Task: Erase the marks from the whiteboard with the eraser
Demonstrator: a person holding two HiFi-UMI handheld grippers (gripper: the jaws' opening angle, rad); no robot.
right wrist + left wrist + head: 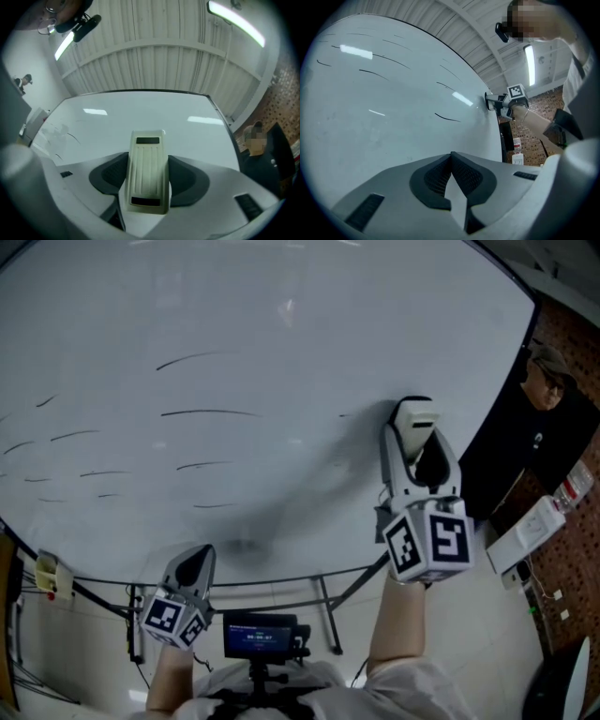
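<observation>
Gripping the cream ribbed plastic eraser [147, 168] against the white whiteboard [281, 334] near its right edge, right tongs [417, 454] should probably next sweep left over black pen marks [208, 412]; left tongs [451, 158] closed, empty.

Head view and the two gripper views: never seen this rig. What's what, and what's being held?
There is no robot here. A person holds a pair of tongs in each hand, and each pair carries its own camera and a marker cube.

The head view comes from a camera on the person's head, looking down at a whiteboard. Thin black marks cross its left and middle parts.

The left gripper view looks along the left tongs. They are shut with nothing between them, near the board's lower edge.

The right gripper view looks along the right tongs. They are shut on a cream eraser, whose tip is at the board's right part, where the surface looks mostly clean.
</observation>
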